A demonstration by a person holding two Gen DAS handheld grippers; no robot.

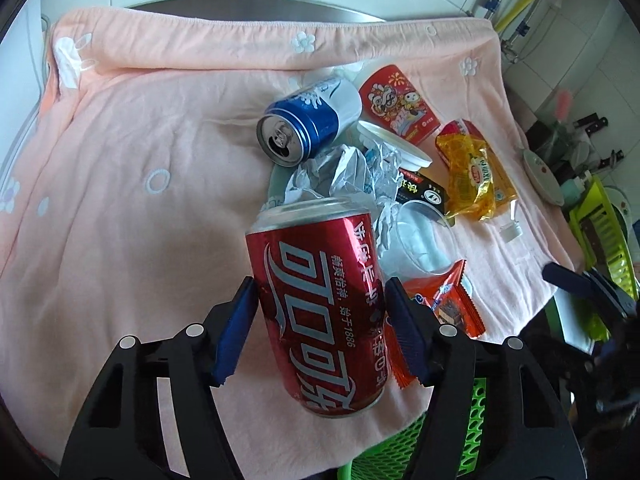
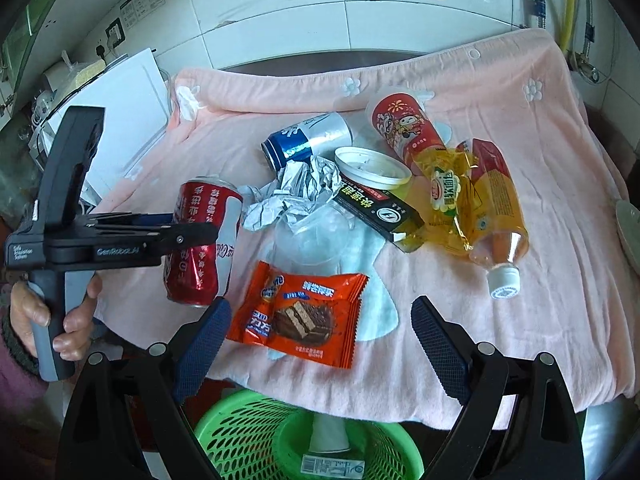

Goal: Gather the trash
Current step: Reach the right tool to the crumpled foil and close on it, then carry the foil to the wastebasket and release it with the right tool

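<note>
My left gripper (image 1: 320, 312) is shut on a red Coca-Cola can (image 1: 320, 312), held tilted above the pink towel (image 1: 120, 200); the can also shows in the right wrist view (image 2: 202, 240) clamped by the left gripper (image 2: 192, 236). My right gripper (image 2: 320, 340) is open and empty, its fingers either side of an orange wafer wrapper (image 2: 300, 312). Behind lie a blue-and-white can (image 2: 308, 140), crumpled paper (image 2: 296, 192), a clear plastic cup (image 2: 316, 236), a black box (image 2: 376, 212), a white lid (image 2: 372, 168), a red paper cup (image 2: 404, 128), a yellow snack bag (image 2: 444, 196) and an orange drink bottle (image 2: 496, 216).
A green mesh basket (image 2: 256, 436) stands below the towel's front edge and holds a plastic bottle (image 2: 332, 452). White tiled wall behind. White papers (image 2: 120, 112) lie left of the towel. A green dish rack (image 1: 600, 232) stands at the right.
</note>
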